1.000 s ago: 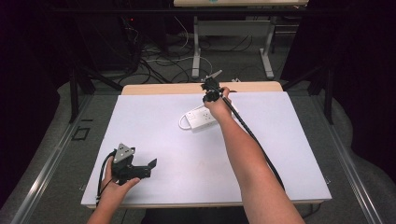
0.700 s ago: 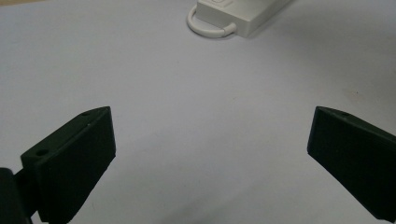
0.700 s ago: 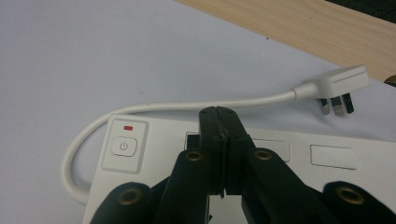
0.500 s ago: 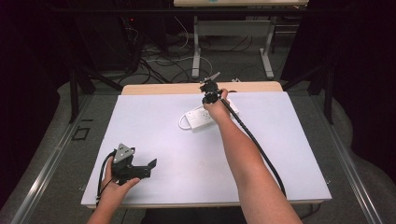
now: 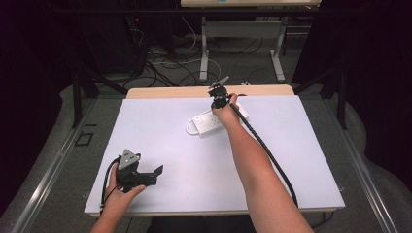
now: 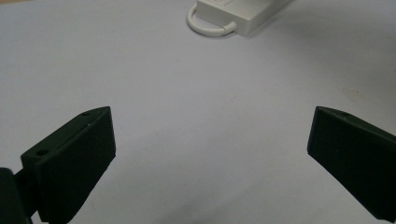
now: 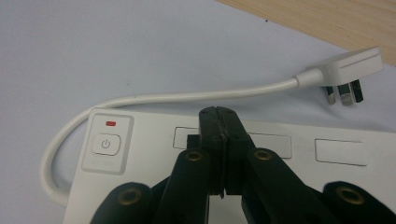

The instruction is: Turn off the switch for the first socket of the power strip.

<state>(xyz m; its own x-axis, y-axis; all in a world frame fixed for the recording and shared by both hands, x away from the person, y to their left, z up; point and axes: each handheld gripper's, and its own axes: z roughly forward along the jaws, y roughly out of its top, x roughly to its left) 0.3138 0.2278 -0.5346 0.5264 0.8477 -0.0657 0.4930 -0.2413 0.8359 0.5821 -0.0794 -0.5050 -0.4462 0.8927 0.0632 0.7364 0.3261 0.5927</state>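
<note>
A white power strip (image 5: 206, 124) lies at the back middle of the white table top (image 5: 301, 155). Its power button (image 7: 106, 143) sits under a small red mark, and several socket faces run along it. Its cable (image 7: 187, 95) loops round to a white plug (image 7: 345, 70) lying on the table. My right gripper (image 5: 218, 95) is shut, with nothing between its jaws. In the right gripper view its tips (image 7: 219, 116) stand just over a socket of the power strip (image 7: 303, 144). My left gripper (image 5: 151, 174) rests open at the near left. The power strip (image 6: 238, 14) lies far ahead of the open left gripper (image 6: 210, 154).
A strip of bare wood (image 5: 184, 92) edges the table at the back. Beyond it, cables and table legs (image 5: 204, 53) crowd the floor. Metal rails (image 5: 53, 165) run along both sides. The right gripper's black cable (image 5: 272, 160) trails along the forearm.
</note>
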